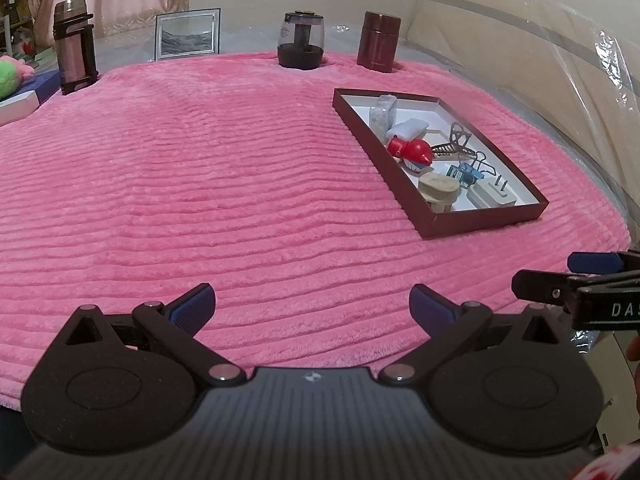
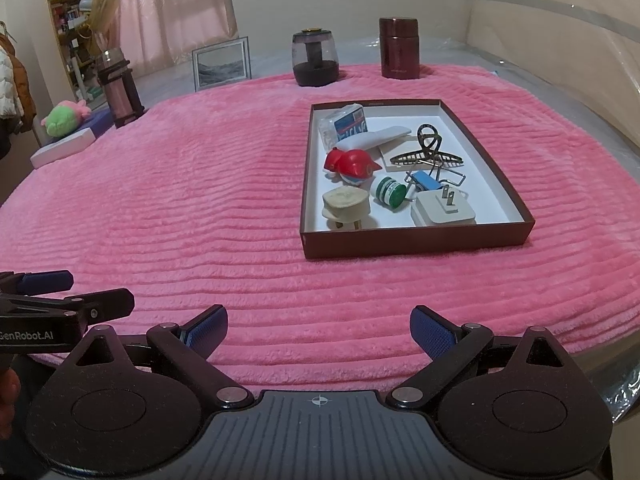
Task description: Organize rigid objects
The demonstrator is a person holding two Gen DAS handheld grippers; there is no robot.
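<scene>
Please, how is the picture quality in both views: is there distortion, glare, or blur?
Left wrist view: strong fisheye bending, the pink blanket ridges curve, corners go dark; glare on the plastic wrap. Right wrist view: same bending, the brown tray stays sharp, while the bookshelf at the far edge looks soft.

ribbed plush pink blanket (image 2: pixel 200 208); matt cardboard tray (image 2: pixel 420 236) with a white paper lining; glossy red plastic toy (image 2: pixel 352 162); shiny metal flask (image 2: pixel 399 48).
</scene>
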